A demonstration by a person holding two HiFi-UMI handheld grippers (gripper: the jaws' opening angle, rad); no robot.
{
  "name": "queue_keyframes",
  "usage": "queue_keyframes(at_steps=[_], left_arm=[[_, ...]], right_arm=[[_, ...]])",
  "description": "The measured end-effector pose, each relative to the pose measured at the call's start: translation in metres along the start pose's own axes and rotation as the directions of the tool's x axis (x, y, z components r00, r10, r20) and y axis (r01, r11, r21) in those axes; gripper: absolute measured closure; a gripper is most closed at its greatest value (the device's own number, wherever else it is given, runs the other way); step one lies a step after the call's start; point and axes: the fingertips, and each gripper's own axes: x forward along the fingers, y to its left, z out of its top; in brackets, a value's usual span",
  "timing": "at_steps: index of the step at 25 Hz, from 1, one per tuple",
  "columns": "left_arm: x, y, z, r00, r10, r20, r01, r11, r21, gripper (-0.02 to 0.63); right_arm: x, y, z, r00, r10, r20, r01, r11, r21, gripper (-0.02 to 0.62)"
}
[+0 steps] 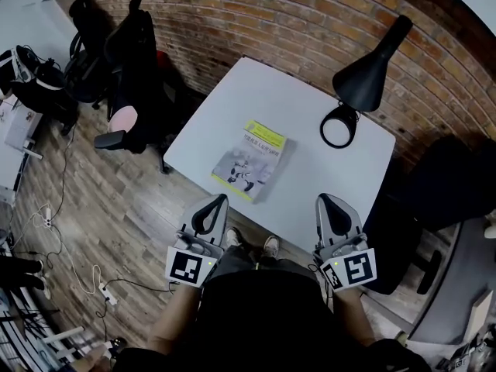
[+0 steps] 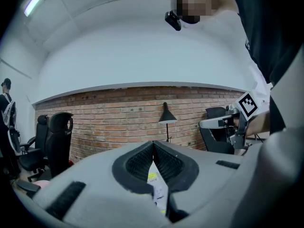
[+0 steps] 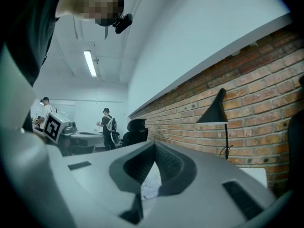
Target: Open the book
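Near the middle of the white square counter (image 1: 256, 99): a closed paperback book (image 1: 251, 162) with a grey cover and a yellow band at its far end, flat, cover up, slightly askew to the counter's edges. Well apart from it, toward the far right corner, a black desk lamp (image 1: 366, 74) with a cone shade and a round ring base, upright close to the red brick wall (image 1: 310, 14).

At the counter's near edge, one on each side of the person, two grey hand-held grippers, both level and pointed toward the wall. On the person's left, the left gripper (image 1: 218, 202), near the book's closest corner but not touching it; fingers pressed together at the tips, nothing pinched, only a sliver of the book's cover visible past them in the left gripper view. On the other side, the right gripper (image 1: 325, 202), to the right of the book and well clear of it; fingers likewise pressed together, empty. A black-and-white marker cube at the back of each gripper, close to the person's dark clothing.

Left of the counter, on the wooden plank floor (image 1: 116, 208), black office chairs (image 1: 128, 60) by the wall. Book cover untouched, not yet lifted.
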Motion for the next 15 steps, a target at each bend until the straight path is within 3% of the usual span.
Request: queue_keyframes(at_steps=[7, 15], left_arm=[[0.013, 0.014, -0.004, 0.999, -0.040, 0.001, 0.040, 0.999, -0.021, 0.586], [0.011, 0.037, -0.016, 0.998, -0.056, -0.024, 0.056, 0.998, -0.023, 0.586]], right_arm=[[0.017, 0.002, 0.002, 1.000, -0.023, -0.017, 0.023, 1.000, -0.008, 0.581], [0.050, 0.026, 0.000, 1.000, 0.013, -0.028, -0.013, 1.000, 0.004, 0.581]])
